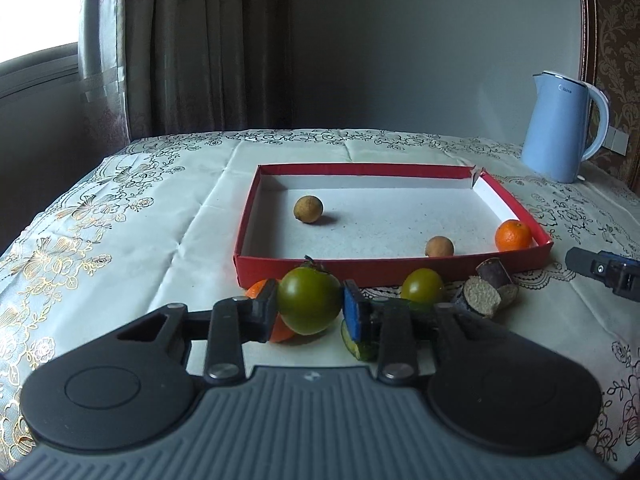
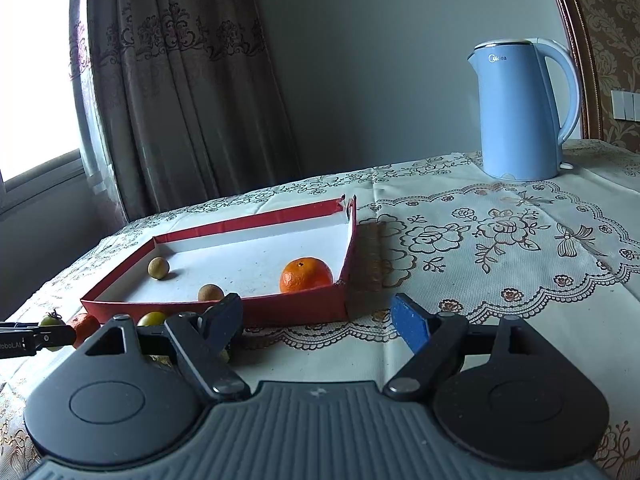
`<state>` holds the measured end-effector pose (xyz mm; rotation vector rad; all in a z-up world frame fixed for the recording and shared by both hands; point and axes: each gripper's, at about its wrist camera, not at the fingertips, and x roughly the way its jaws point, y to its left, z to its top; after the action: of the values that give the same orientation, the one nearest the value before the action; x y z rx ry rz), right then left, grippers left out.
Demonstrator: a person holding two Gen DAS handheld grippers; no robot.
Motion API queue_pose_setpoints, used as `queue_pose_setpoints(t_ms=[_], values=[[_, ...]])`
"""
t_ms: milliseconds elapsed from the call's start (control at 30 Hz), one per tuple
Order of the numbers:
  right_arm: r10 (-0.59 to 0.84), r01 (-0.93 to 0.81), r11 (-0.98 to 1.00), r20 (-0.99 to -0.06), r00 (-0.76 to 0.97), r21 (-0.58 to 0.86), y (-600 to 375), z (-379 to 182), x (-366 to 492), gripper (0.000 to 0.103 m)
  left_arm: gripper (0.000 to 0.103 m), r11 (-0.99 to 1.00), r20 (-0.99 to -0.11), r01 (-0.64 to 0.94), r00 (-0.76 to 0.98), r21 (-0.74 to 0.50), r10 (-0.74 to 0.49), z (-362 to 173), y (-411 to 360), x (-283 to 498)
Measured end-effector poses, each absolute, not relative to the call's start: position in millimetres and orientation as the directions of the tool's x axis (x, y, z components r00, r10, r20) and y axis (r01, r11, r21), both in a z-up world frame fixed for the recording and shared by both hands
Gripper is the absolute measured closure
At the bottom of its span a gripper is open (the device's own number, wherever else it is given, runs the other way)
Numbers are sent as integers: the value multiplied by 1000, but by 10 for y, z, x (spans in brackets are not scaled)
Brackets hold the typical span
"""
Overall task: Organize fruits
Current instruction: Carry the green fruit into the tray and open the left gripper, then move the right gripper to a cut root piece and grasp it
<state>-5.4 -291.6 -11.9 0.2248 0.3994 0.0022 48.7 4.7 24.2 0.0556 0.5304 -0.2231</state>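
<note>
My left gripper (image 1: 310, 304) is shut on a green tomato (image 1: 308, 300), just in front of the red box (image 1: 296, 270). An orange (image 1: 258, 289) lies behind its left finger. A second green tomato (image 1: 422, 286), a cucumber piece (image 1: 354, 344) and two dark sugarcane pieces (image 1: 480, 296) lie by the box's near wall. Inside the box are two brown longans (image 1: 308, 209) (image 1: 439, 247) and an orange (image 1: 513, 235). My right gripper (image 2: 320, 312) is open and empty, right of the box's near corner (image 2: 312, 306). The box's orange (image 2: 306, 275) also shows in the right wrist view.
A light blue kettle (image 2: 520, 112) stands at the back right of the table, which has a floral cloth (image 2: 500, 248). Curtains and a window are behind at the left. The table edge falls away on the left.
</note>
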Motion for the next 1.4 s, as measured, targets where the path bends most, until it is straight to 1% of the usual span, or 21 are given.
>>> queue_pose_setpoints(t_ms=[133,333,467,633,700,800,900,967,1033,1133,1167,1233,1300,1400], values=[[49,41,974,-386,921,222,-2922,-120,-50,21,72,973,-491,230,850,24,-188,331,-119,728],[61,38,970,-390,919,242,-2949,-132,-30,21,72,979,-517,204,840,19,-165,346,-240,1208],[70,39,964,-393,917,263,-2977,-140,-16,21,72,982,-534,185,834,31,-140,279,-256,1361],[84,35,957,-393,916,287,-3005,-150,-3,21,50,986,-533,164,838,43,-116,203,-236,1370],[90,33,954,-391,916,297,-3018,-152,-3,21,27,987,-521,155,847,48,-108,222,-209,1310],[98,28,952,-387,917,306,-3033,-153,-3,21,11,989,-485,143,868,43,-105,292,-115,1124],[98,20,953,-373,923,301,-3027,-147,-24,21,3,992,-458,118,885,39,-88,339,42,885],[102,1,959,-350,931,283,-2995,-130,-61,21,0,996,-441,84,895,25,-65,344,207,705],[108,-26,970,-328,938,243,-2919,-106,-96,21,0,999,-433,47,900,3,-41,312,402,540],[130,-80,981,-293,947,176,-2770,-70,-156,21,0,1000,-418,-25,908,10,27,224,651,364],[144,-104,983,-278,950,154,-2709,-58,-181,16,0,999,-418,-53,907,12,53,194,722,333],[180,-160,982,-244,953,99,-2547,-24,-263,14,0,996,-438,-87,896,-4,76,116,856,320],[214,-208,977,-237,948,51,-2356,6,-323,8,0,994,-451,-109,888,-16,91,34,948,328],[247,-261,965,-271,931,-18,-1998,29,-338,6,0,991,-480,-131,872,-42,95,-44,1050,369]])
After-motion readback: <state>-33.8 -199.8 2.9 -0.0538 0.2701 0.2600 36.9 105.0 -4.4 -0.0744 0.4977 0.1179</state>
